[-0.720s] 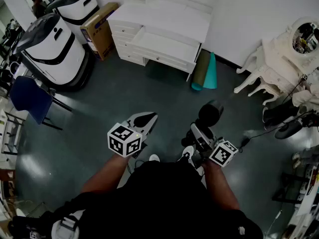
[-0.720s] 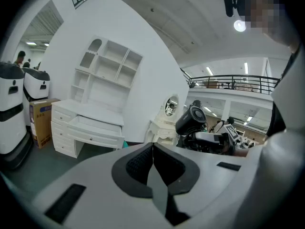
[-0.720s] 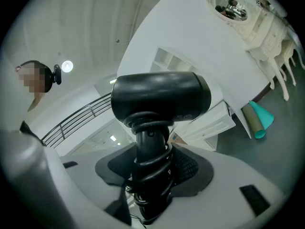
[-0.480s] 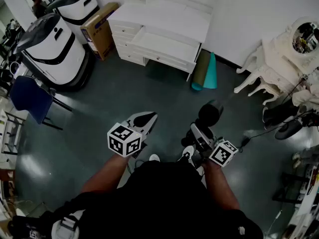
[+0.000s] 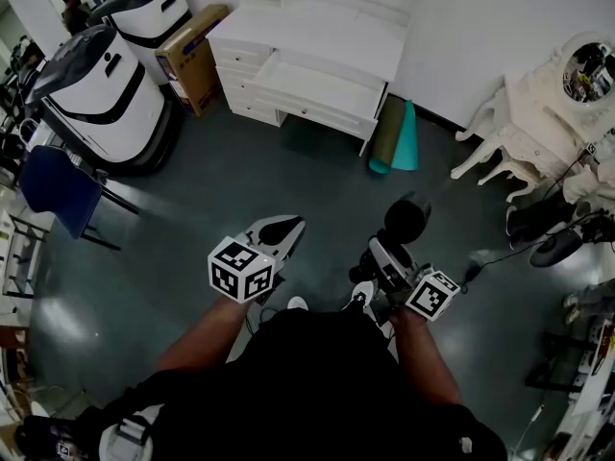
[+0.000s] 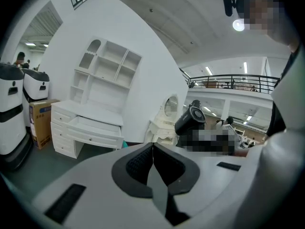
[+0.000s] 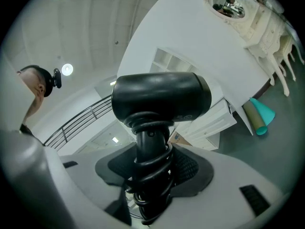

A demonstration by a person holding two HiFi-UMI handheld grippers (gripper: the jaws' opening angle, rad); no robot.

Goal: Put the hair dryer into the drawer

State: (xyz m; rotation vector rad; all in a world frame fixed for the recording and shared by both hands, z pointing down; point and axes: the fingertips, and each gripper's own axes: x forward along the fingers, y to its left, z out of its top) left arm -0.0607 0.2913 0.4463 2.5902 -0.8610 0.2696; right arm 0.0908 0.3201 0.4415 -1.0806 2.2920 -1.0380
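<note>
Hardly anything has changed in the last moment: in the head view both claws sit where they were, in front of the person's body, and the room lies the same. The right claw (image 5: 382,255) is closed around the cord-wrapped handle of the hair dryer (image 5: 405,217), held wide by that bundle, with the dryer's black barrel standing out ahead of the jaws. The left claw (image 5: 279,230) is closed tight with nothing between its pads. The drawer (image 5: 322,89) of the white table (image 5: 317,29) is already pulled open, but it lies well apart from the claws, across a stretch of grey floor (image 5: 240,181). So the pickup looks done and the carry seems barely begun. What remains, I judge, is to walk over and lower the dryer into the open drawer.
</note>
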